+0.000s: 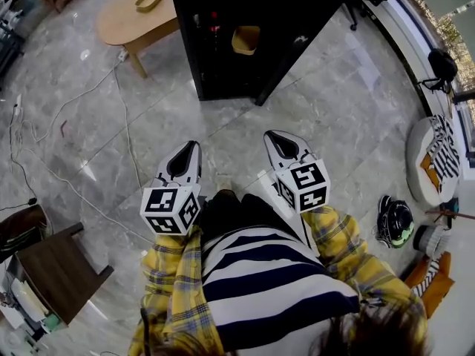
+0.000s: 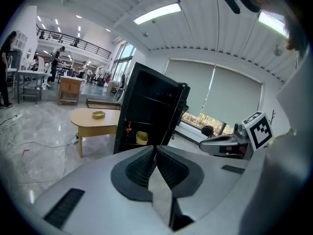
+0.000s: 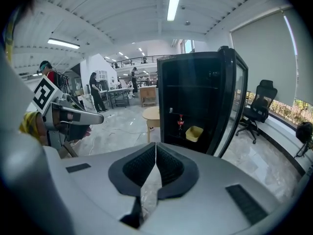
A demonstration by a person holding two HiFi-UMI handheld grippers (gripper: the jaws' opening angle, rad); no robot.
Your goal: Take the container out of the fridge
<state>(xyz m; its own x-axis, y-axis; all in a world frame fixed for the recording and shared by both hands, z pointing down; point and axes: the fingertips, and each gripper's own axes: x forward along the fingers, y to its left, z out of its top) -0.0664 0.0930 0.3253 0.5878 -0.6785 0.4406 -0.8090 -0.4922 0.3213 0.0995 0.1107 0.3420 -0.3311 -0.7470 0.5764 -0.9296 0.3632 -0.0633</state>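
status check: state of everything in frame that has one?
fridge: door open
container: upright, inside the fridge, untouched
bottle: upright, inside the fridge
left tool: shut, empty
right tool: shut, empty

Ahead of you stands the fridge [image 1: 297,10] [image 2: 151,102] [image 3: 195,89], a tall black cabinet, upright on the floor, its door swung open. Your container [image 1: 246,40] [image 2: 142,137] [image 3: 194,133] is a small yellow open-topped tub, sitting upright on a lower shelf, nearer that shelf's door-side edge.
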